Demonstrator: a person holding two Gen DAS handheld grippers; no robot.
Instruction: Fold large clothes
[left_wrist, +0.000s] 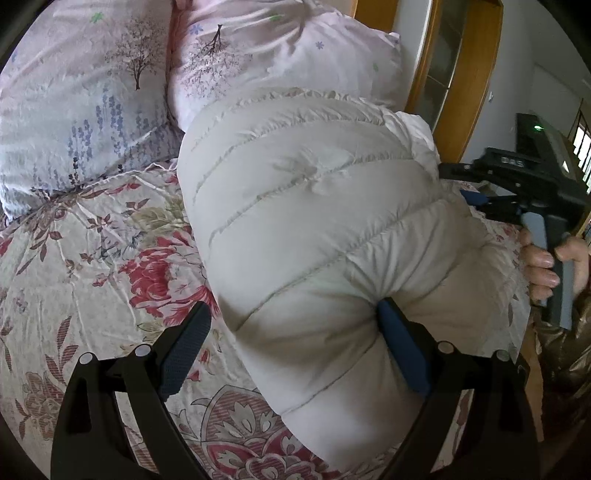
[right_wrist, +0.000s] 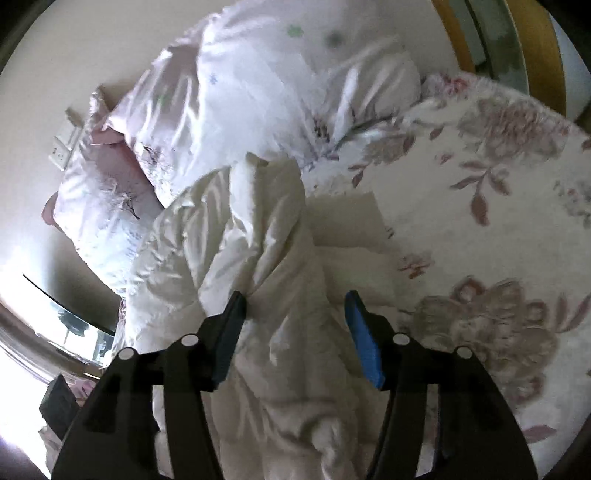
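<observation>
The white puffer coat (left_wrist: 314, 229) lay bundled on the floral bed (left_wrist: 74, 258), below the pillows (left_wrist: 85, 110) at twelve o'clock. The left hand-held gripper (left_wrist: 295, 350) stood wide, one pad dented into the coat's near fold, the other clear. The right hand-held gripper (right_wrist: 293, 339) stood half open astride loose fabric, not clamping it. Judged mid-fold; the next move calls for a fresh grip on an edge.

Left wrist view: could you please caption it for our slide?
White puffy jacket folded on a floral bedsheet, pillows behind.
</observation>
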